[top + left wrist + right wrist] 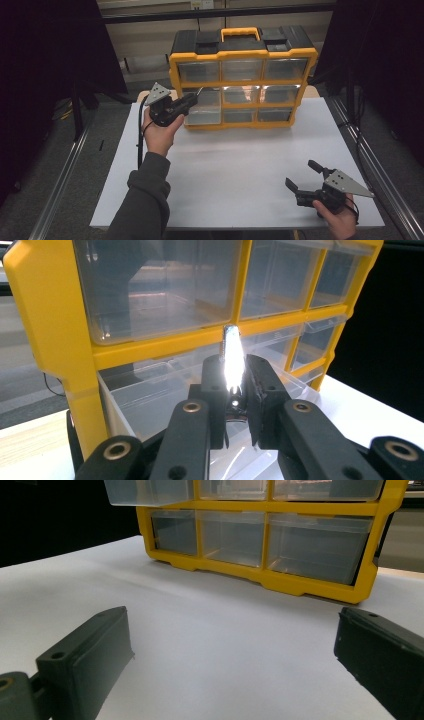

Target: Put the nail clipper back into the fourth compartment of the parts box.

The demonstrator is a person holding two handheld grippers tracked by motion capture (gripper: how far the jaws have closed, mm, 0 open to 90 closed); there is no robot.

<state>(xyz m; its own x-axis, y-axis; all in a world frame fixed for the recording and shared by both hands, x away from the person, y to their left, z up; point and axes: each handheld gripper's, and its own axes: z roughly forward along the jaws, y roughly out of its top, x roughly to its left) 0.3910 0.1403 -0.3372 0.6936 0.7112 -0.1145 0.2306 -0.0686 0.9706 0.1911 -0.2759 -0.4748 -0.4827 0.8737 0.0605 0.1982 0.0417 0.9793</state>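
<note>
Over the open left-middle drawer [150, 405] of the yellow organizer [242, 77], left gripper [234, 390] jaws are clamped on a shiny screw [231, 360], tip up. Looks small, stiff, light & slick metal, so best pinched mid-shank. Right gripper [306, 176] jaws are apart, near-right over counter [225, 170].

The tongs [234, 390] pinch a shiny screw [233, 357] that points up. It sits over a pulled-out clear drawer [150, 400] in a yellow box [55, 325]. More clear drawers [280, 280] are shut above and to the right. The white counter [370, 410] lies under the box.
</note>
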